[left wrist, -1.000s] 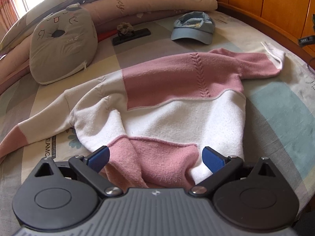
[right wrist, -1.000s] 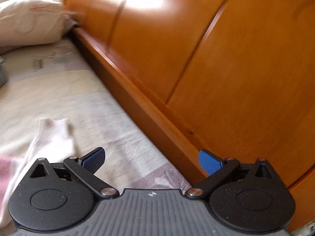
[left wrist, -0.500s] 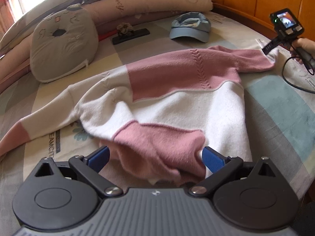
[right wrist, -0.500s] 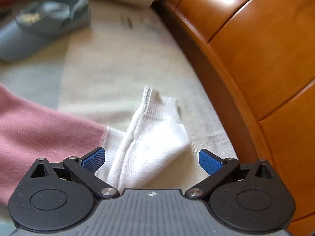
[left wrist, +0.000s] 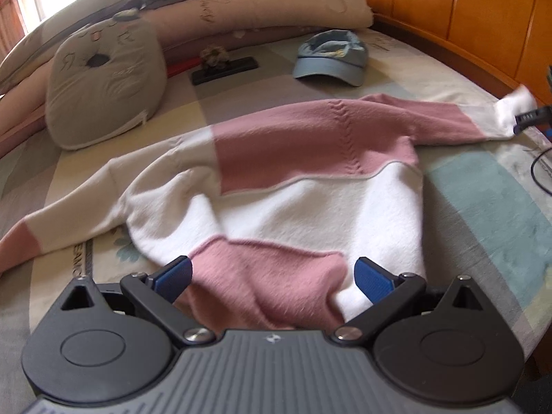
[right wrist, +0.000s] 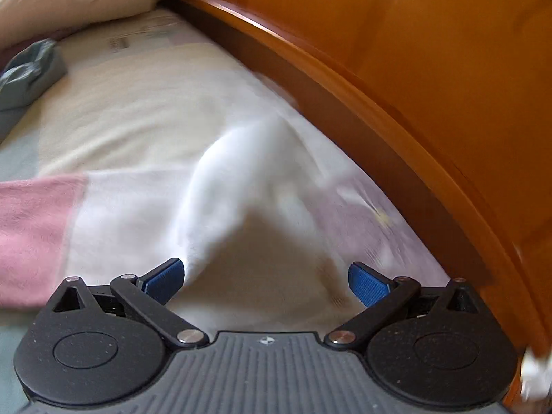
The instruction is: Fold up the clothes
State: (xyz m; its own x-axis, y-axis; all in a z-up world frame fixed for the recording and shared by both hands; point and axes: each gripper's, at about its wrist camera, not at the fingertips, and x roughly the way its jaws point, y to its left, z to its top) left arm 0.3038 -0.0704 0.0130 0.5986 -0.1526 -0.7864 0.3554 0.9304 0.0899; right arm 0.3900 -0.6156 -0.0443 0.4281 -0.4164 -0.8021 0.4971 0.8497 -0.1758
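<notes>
From my left wrist camera I get the whole pink-and-white sweater (left wrist: 310, 186) spread flat across the patchwork bedspread (left wrist: 483, 207), with a blue cap (left wrist: 329, 58), a grey cat-face cushion (left wrist: 103, 86) and a dark flat case (left wrist: 224, 69) lying beyond it. My right wrist camera shows none of that layout; it gives me only the sweater's white cuff (right wrist: 241, 179), blurred, lying close to the orange wooden bed frame (right wrist: 396, 120), plus a corner of the cap (right wrist: 27, 76).

My left gripper (left wrist: 272, 274) has its blue pads spread wide, and the pink hem of the sweater bunches up between them; the pads are not closed on it. My right gripper (right wrist: 265, 277) is just as wide apart. The white cuff runs down beside its left pad, though I cannot tell whether the cloth touches it. In the left view, the dark tip of the right gripper (left wrist: 528, 117) sits right at that cuff, at the far end of the sleeve.
</notes>
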